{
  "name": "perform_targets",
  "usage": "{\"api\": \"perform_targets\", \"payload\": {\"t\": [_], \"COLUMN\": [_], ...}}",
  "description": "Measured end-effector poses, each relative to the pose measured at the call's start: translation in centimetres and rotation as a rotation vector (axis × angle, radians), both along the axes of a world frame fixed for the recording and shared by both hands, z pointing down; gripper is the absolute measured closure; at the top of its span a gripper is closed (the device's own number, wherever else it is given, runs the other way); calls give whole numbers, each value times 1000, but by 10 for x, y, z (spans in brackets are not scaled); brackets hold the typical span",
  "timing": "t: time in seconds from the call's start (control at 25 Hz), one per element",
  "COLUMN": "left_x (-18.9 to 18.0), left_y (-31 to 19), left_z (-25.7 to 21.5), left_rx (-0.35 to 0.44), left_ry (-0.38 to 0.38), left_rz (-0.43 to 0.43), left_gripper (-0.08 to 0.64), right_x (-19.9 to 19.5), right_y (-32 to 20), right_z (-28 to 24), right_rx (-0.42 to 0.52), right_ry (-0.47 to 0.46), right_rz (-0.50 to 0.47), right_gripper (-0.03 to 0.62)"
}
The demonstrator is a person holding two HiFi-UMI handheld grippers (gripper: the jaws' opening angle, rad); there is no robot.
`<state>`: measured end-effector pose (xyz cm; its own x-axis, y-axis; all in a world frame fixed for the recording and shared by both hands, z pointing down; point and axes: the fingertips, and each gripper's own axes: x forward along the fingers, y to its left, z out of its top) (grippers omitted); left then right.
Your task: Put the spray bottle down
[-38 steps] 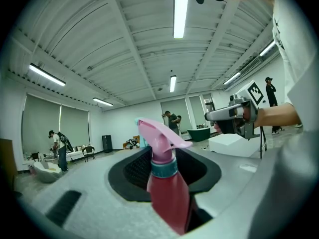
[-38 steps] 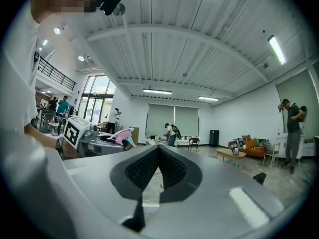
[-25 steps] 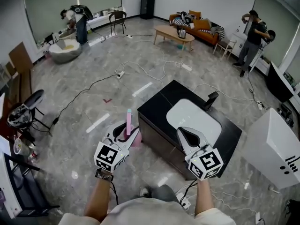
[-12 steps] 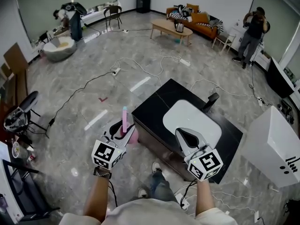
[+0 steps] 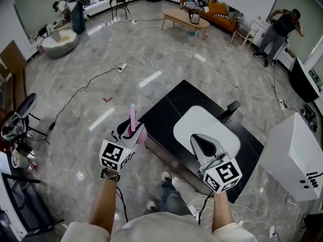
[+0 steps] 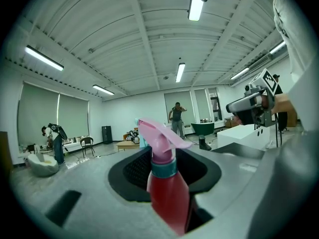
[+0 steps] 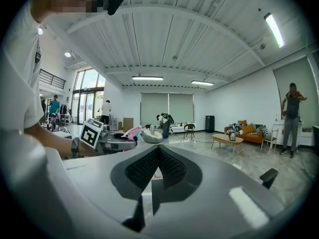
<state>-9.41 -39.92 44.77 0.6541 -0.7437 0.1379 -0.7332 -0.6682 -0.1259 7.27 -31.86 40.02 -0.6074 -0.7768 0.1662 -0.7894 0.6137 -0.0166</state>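
A spray bottle with a pink-red body and pink trigger head stands upright between the jaws of my left gripper, which is shut on it. It hangs in the air beside the near left corner of the black low table. In the left gripper view the bottle fills the gap of the left gripper, its nozzle pointing right. My right gripper hovers over the table's near edge, shut and empty. In the right gripper view the right gripper has its pads touching, and the bottle shows at the left.
A white rounded board lies on the table, with a black object at its far edge. A white box stands at the right. Cables and a power strip lie on the floor. A person stands far right.
Both grippers have moved forward and a little lower, closer to the black table. The bottle stays gripped in the left one. The right gripper stays shut.
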Motion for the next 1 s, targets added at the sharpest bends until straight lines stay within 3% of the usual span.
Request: {"api": "perform_targets", "payload": {"t": [0.24, 0.52, 1.0], "left_x": [13, 22, 47], "left_y": [-41, -90, -141], "left_z": [33, 68, 127], "left_rx": [-3, -43, -69], "left_ry": [-45, -14, 19], "left_rz": [32, -3, 5], "left_gripper": [407, 407, 406], "right_x": [1, 7, 25], "right_y": [-24, -46, -78], "right_z": [15, 28, 58], "right_rx": [-30, -59, -115], "right_ry": [11, 0, -7], "right_rz": [-6, -18, -32], "right_gripper": [584, 584, 586]}}
